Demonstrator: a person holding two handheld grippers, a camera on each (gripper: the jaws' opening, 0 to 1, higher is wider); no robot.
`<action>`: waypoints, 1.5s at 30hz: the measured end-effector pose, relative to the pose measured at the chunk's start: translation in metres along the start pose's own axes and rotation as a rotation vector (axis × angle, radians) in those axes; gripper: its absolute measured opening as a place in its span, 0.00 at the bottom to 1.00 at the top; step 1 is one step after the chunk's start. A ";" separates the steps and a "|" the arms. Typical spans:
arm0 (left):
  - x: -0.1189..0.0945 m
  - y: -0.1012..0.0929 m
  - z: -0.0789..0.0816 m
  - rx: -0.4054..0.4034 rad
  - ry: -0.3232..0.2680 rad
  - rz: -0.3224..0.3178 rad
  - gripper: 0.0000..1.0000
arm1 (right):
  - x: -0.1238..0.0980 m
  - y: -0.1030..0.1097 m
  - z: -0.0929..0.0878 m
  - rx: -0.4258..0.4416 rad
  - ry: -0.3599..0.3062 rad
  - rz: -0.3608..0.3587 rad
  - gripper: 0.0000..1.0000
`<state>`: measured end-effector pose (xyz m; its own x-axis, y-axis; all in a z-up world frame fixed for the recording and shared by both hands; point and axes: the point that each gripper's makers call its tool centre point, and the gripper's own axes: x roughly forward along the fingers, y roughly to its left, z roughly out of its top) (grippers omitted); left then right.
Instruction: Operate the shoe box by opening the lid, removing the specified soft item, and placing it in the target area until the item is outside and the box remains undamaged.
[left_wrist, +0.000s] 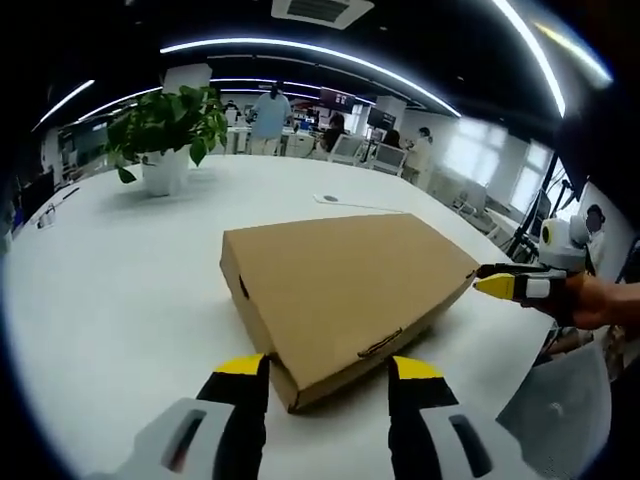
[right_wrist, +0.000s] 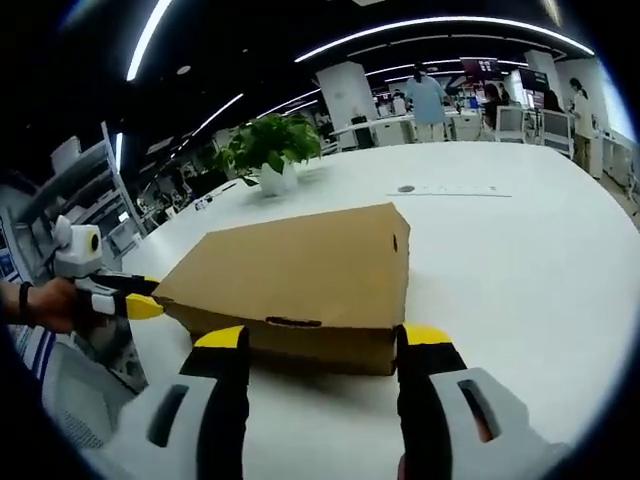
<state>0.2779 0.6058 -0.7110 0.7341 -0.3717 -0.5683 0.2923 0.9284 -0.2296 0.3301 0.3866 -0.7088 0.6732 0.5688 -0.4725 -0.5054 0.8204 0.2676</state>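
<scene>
white table (left_wrist: 120, 260) w/ closed cardboard shoe box (left_wrist: 345, 290), potted plant (left_wrist: 168, 135), paper sheet (left_wrist: 345, 202).

Long ceiling light strips (left_wrist: 300, 50) give bright, even light, and the fisheye lens bends them into arcs. The white table (left_wrist: 120, 300) reflects it with mild glare. The cardboard box (right_wrist: 300, 270) is sharp and casts a soft, short shadow beside its base. Beyond the box, the office looks slightly blurred and warped.
</scene>
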 end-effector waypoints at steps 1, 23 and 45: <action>0.000 0.001 0.000 -0.001 0.002 0.003 0.44 | 0.000 -0.004 0.000 0.008 -0.003 -0.029 0.50; -0.009 -0.001 0.011 0.021 0.020 0.058 0.40 | -0.008 -0.004 0.010 0.052 -0.036 -0.059 0.44; -0.024 -0.005 0.034 0.023 -0.034 0.076 0.39 | -0.021 0.000 0.036 0.086 -0.118 -0.081 0.40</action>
<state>0.2797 0.6102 -0.6696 0.7750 -0.2999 -0.5563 0.2483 0.9539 -0.1683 0.3355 0.3773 -0.6688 0.7711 0.4997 -0.3947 -0.4026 0.8628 0.3058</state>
